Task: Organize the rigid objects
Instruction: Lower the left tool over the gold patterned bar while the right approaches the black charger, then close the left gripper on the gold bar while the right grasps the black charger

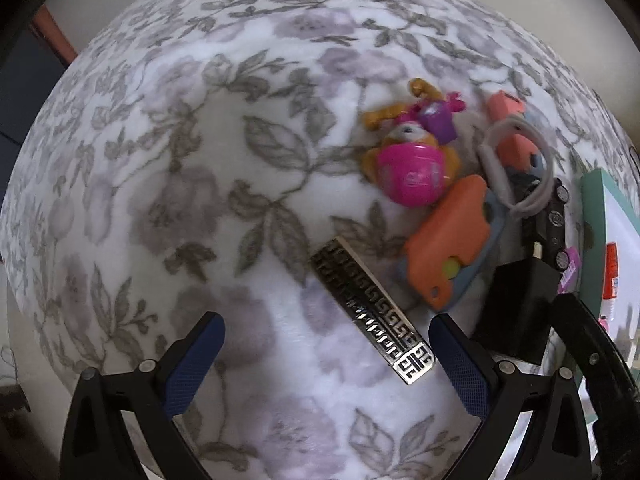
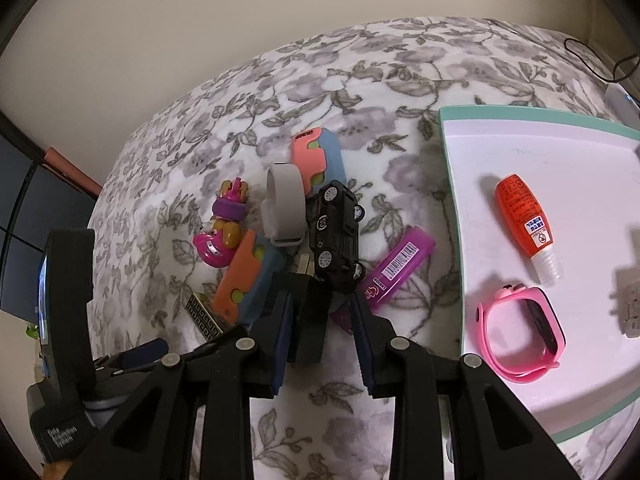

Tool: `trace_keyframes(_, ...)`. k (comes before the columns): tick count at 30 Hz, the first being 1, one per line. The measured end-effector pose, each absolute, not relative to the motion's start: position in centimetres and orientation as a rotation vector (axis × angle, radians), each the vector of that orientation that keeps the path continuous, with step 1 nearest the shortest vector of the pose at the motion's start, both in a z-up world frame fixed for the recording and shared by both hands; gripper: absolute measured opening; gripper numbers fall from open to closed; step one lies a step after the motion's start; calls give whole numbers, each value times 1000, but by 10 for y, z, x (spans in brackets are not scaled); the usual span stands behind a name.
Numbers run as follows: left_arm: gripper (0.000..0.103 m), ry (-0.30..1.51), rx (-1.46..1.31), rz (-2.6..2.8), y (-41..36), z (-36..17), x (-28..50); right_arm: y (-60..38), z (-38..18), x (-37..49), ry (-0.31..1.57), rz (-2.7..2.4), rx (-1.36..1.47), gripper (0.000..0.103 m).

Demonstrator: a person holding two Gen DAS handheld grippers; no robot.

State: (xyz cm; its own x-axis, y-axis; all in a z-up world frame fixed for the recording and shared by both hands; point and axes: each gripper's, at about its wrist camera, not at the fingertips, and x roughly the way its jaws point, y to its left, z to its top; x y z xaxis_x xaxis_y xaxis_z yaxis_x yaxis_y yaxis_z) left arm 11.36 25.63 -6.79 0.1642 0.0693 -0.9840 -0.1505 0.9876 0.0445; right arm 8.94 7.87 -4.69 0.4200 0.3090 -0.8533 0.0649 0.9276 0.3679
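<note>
Right gripper (image 2: 320, 320) spread, straddling black charger (image 2: 308, 320), not yet pinched. Charger at pile's 6 o'clock edge: rigid, light, smooth; grip flat sides. Left gripper (image 1: 326, 364) spread, empty. Tray (image 2: 452, 184) at 3 o'clock.

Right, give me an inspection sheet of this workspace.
Surface: floral blanket.
Job's things: green-rimmed tray holds orange tube and pink watch; loose pile has toy car, purple lighter, black charger, patterned metal bar.
Clutter: nothing seen.
Grippers: left claw open, empty; right claw astride charger, grip unclear.
Cables: black cable far right.
Surroundings: beige wall.
</note>
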Motion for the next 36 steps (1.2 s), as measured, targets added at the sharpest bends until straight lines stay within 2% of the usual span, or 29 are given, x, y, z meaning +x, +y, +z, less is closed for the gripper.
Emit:
trace_keyframes(2,103,1397,-45,190,262,-69,113,79,-47,90,1136,159,373,32)
trace_keyframes(7,103,1398,-41,242,279,-68,111,83,-46,90,1140,172,378,50)
trace_keyframes(19,102,1393,-51,239,282,-68,113,105,-59,91,1181,193,298,50)
trace_keyframes(23,91,1406,-51,210,274,-73,108,111,-62,91,1177,184,264,50)
trace_keyframes(27,86,1397,-43,195,266,-79,116,120,-61,89,1173,165,191,50)
trace_keyframes(31,80,1392,-50,188,266,-73,119,124,-57,87,1168,166,145,45)
trace_keyframes(36,61,1379,-56,167,267,-65,120,124,-58,87,1170,169,147,41)
